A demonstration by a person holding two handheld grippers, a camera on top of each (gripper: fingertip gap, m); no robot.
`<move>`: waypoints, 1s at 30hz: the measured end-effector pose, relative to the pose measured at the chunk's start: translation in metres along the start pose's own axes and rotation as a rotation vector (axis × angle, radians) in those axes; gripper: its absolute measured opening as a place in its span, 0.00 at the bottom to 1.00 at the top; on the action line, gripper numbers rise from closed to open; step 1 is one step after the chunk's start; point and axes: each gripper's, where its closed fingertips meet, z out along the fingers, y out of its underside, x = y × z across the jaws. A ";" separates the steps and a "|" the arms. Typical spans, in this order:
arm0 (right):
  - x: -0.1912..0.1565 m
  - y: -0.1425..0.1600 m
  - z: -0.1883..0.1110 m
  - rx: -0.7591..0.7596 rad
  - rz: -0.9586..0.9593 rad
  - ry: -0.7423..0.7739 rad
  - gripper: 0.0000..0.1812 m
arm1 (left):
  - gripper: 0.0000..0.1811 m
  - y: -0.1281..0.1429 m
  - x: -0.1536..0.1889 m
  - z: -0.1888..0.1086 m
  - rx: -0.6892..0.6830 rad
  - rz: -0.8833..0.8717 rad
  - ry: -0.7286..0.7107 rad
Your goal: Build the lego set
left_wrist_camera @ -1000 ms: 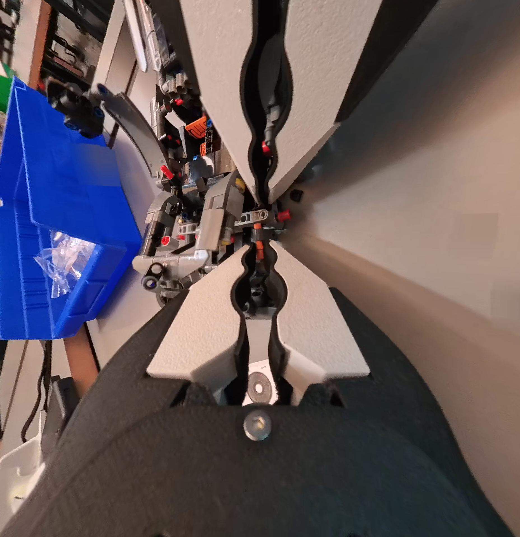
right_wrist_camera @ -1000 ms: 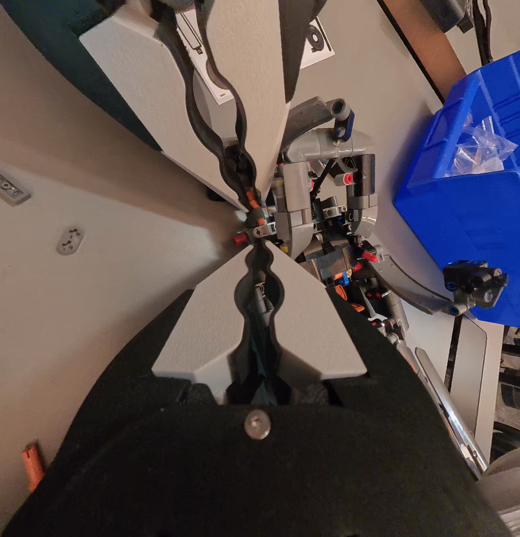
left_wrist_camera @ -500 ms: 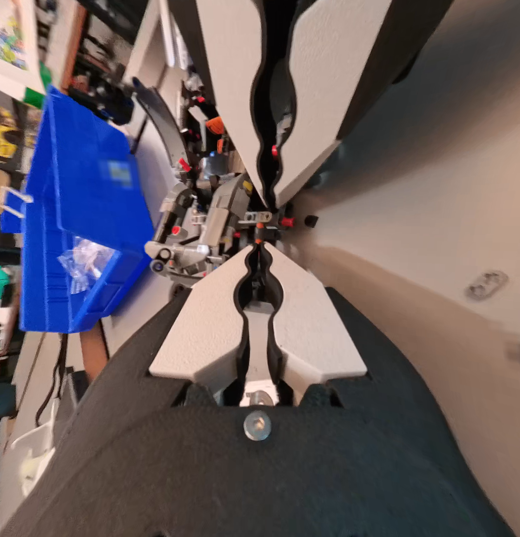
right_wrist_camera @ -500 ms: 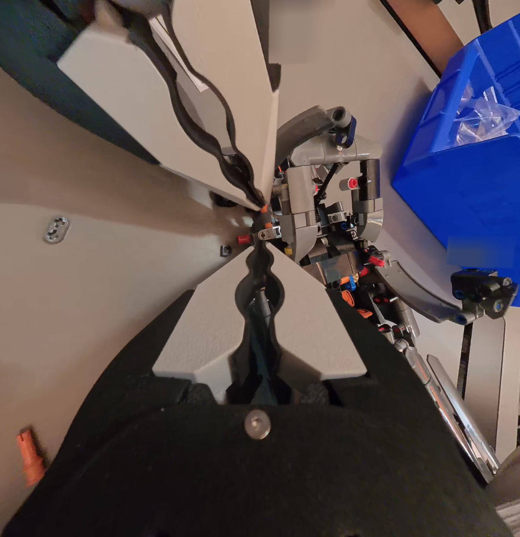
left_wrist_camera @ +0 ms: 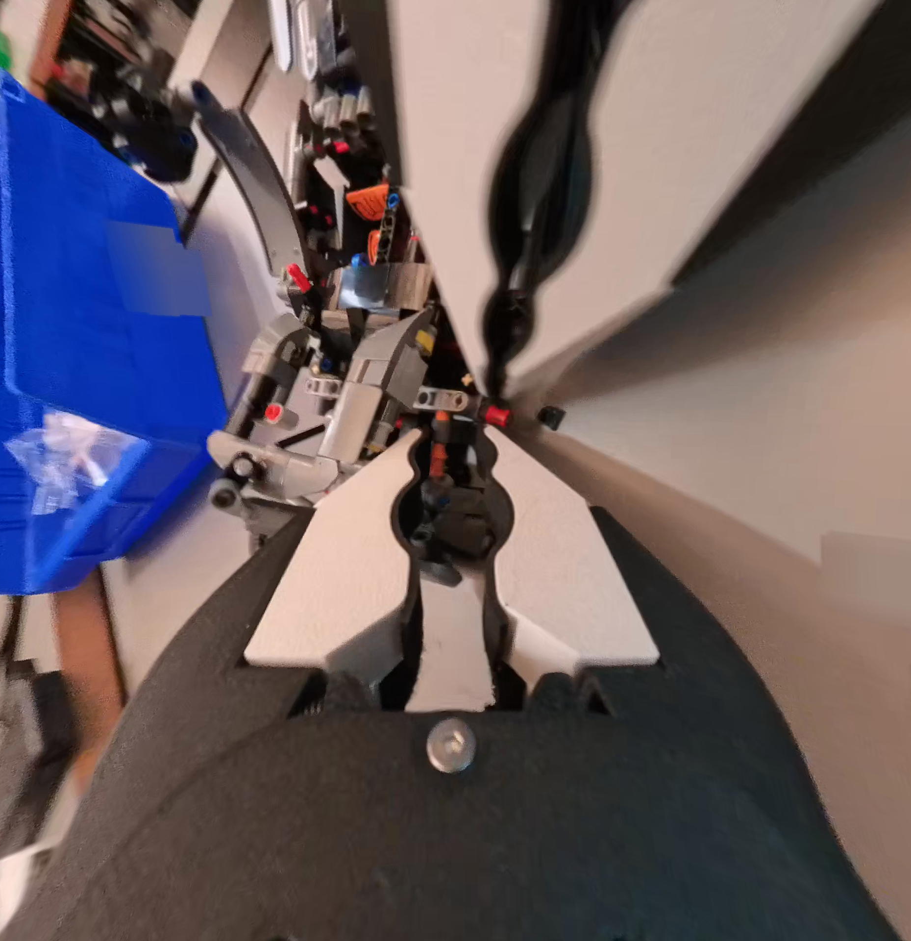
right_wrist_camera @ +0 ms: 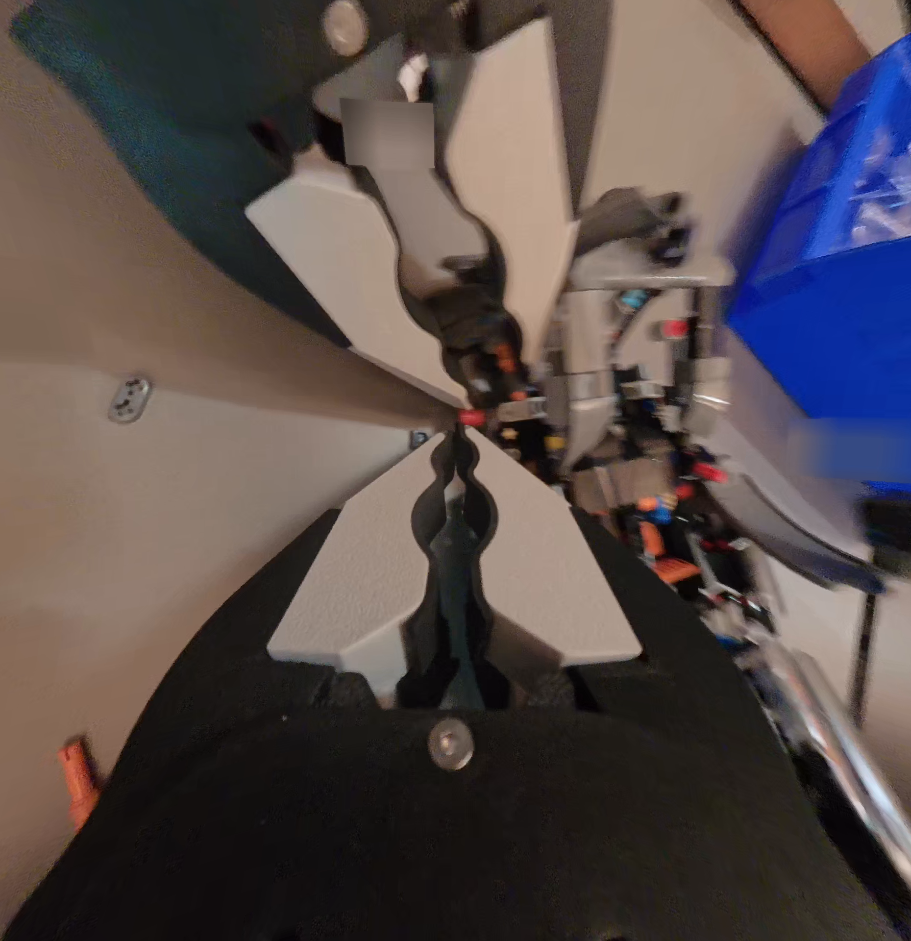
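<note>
**Two grippers crowding one red pin**

The left gripper (left_wrist_camera: 450,433) is pinching the lego model (left_wrist_camera: 341,402), which is sitting at nine o'clock beside the blue bin (left_wrist_camera: 81,326). The right gripper (right_wrist_camera: 456,438) is pressing together near the red pin (right_wrist_camera: 471,417); whether it is gripping the pin I cannot tell. Tips this close risk colliding and popping it loose. Only the right view is showing an orange piece (right_wrist_camera: 76,779) at seven o'clock.

The right claw (right_wrist_camera: 456,438), jaws nearly closed, is meeting the left claw (right_wrist_camera: 473,394) at the grey brick model's (right_wrist_camera: 621,407) red pin (right_wrist_camera: 471,417), beside a blue plastic bin (right_wrist_camera: 825,331).
</note>
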 end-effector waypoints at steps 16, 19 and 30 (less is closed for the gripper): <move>0.004 0.007 0.002 -0.025 0.026 0.000 0.00 | 0.04 -0.008 -0.007 0.010 0.117 -0.212 0.094; 0.004 0.007 0.002 -0.020 0.027 -0.002 0.00 | 0.03 -0.009 -0.005 0.008 0.120 -0.220 0.129; 0.000 0.008 -0.002 -0.003 0.026 -0.043 0.00 | 0.02 -0.012 0.000 0.006 0.159 -0.240 0.283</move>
